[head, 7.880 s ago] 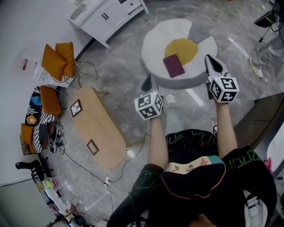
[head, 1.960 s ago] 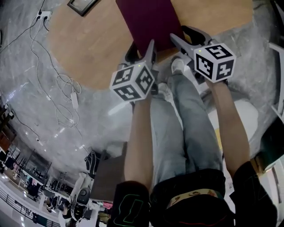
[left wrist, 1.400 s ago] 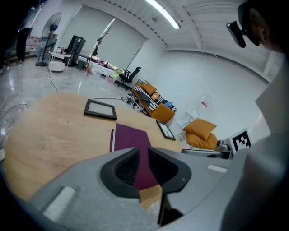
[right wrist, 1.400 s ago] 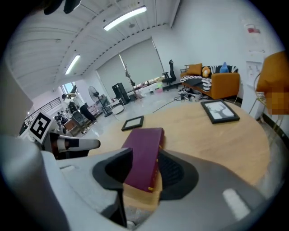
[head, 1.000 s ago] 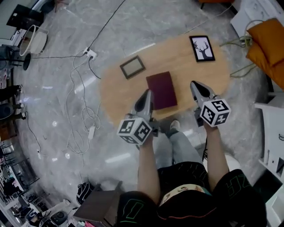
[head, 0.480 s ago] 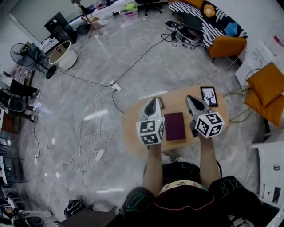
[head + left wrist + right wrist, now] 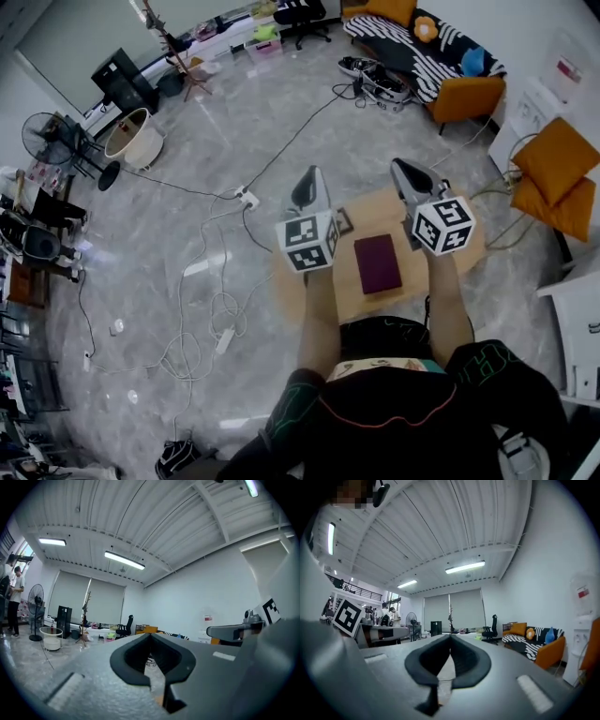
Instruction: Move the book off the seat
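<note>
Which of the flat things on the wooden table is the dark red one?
The closed book, nearest the person; the picture frame beyond it is smaller and dark-rimmed.

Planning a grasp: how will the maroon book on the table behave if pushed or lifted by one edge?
Lying flat and closed, the book should slide, not tip, on the smooth table. It looks thin, so probably light; held by one edge it may droop or fall open.
</note>
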The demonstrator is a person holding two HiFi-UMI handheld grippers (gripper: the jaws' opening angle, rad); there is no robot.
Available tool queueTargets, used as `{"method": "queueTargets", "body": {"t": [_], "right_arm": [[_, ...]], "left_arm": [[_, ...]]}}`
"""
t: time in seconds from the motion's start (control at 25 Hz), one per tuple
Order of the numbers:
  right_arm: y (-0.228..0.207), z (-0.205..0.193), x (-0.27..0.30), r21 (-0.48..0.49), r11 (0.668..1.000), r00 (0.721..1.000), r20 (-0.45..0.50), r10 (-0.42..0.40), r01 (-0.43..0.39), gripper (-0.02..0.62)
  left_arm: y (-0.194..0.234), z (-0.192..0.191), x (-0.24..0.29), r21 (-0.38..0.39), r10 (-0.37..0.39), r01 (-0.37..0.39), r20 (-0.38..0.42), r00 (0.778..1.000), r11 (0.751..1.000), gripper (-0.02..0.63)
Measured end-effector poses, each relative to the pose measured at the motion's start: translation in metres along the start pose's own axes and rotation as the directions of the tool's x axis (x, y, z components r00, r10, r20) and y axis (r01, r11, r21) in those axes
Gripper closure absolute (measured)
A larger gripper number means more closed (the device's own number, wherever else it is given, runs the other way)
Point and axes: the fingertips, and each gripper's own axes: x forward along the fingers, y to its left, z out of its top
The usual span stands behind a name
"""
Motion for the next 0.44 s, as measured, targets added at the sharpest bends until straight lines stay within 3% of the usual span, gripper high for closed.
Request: {"method": "queueTargets", "body": {"t": [0.2,0.44], "right_arm": [[0.014,0.022,0.002,-0.056,0.998,1.0,0.015,-0.017,0.018,0.592],[0.007,0.002,-0.013,-0.062,0.998,0.999,0.022,-0.03,0.031,0.592]], "left_arm": [[0.011,0.017,-0.003,-0.022,-0.004,0.004,0.028,1.0,1.0,0.595],[0.0,0.0,-0.014,-0.029,-0.03,0.031,0.049,0.998,0.999,0.595]]}}
